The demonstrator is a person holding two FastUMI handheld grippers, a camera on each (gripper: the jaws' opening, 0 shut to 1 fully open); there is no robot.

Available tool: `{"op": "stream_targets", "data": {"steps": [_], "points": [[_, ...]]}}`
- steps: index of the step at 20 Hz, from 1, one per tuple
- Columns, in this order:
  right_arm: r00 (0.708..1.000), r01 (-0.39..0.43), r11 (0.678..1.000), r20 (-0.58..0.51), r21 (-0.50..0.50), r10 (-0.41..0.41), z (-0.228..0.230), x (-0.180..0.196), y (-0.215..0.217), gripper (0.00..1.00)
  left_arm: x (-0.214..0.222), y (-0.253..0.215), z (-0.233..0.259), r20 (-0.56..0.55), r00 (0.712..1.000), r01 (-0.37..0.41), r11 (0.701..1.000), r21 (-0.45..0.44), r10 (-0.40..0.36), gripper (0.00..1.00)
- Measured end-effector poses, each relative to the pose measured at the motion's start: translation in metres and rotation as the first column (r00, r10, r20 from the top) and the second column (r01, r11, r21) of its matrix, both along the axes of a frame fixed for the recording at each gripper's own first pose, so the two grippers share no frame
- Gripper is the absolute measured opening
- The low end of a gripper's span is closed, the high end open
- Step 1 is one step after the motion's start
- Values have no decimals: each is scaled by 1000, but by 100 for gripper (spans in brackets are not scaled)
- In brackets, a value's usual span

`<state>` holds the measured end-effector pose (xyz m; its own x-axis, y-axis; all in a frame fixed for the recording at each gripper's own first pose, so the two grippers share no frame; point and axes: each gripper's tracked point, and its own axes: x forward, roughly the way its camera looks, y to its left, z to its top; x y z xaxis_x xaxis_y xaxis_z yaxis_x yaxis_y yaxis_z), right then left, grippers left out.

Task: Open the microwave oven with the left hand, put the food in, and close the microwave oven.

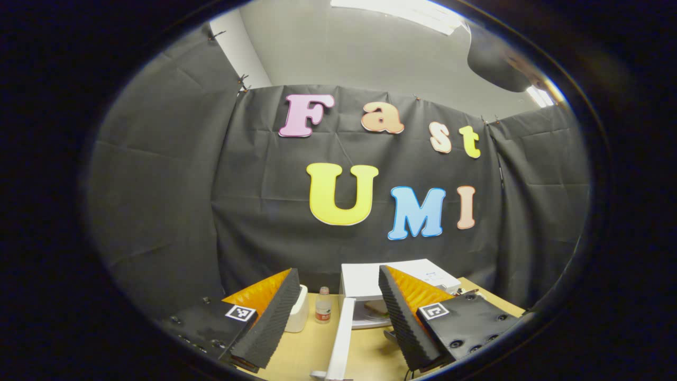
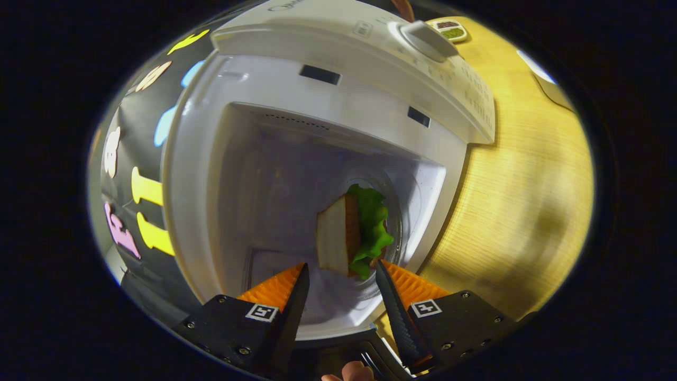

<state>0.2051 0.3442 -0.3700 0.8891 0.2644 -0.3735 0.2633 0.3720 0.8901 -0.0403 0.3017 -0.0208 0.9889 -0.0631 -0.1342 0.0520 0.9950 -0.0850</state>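
Right gripper [image 2: 338, 296] stands at the mouth of the microwave oven [image 2: 317, 95], its jaws apart and holding nothing; the sandwich [image 2: 349, 233] lies just ahead of the fingertips on the glass turntable [image 2: 407, 211] inside the cavity, apparently released. Left gripper [image 1: 336, 309] is likewise spread and empty, held back from the oven, with the open door [image 1: 341, 333] seen edge-on between its fingers and a small bottle [image 1: 322, 307] standing near on the wooden table [image 1: 301, 352]. Judgement: food is in; closing remains. Risks noted: the sandwich sits near the front of the turntable, so a fingertip dragged out carelessly could catch the lettuce or bread and pull it toward the sill, where the door would then foul on it. Swinging the door while the right gripper is at the opening would trap it. A push off-centre on the door may shift the oven on the table.
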Motion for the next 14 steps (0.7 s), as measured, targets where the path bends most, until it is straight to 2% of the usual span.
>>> {"op": "stream_targets", "data": {"steps": [2, 5, 10, 12, 14], "points": [[998, -40, 998, 40, -44, 42, 18, -18, -11, 76, -1, -7, -2, 8, 1000, 12, 1000, -6, -12, 94], [985, -137, 985, 93, -105, 147, 46, -47, -25, 76, 1, -22, -7, 7, 999, 38, 999, -29, -37, 94], [959, -251, 933, 67, -257, 276, 73, -93, -62, 76, 6, -52, -7, 23, 996, 82, 995, -52, -81, 94], [953, -263, 920, 70, -291, 294, 86, -107, -77, 76, 8, -61, -5, 35, 995, 98, 994, -48, -97, 94], [953, -241, 905, 91, -350, 289, 104, -119, -96, 76, 8, -64, -4, 43, 994, 100, 994, -32, -99, 94]]}}
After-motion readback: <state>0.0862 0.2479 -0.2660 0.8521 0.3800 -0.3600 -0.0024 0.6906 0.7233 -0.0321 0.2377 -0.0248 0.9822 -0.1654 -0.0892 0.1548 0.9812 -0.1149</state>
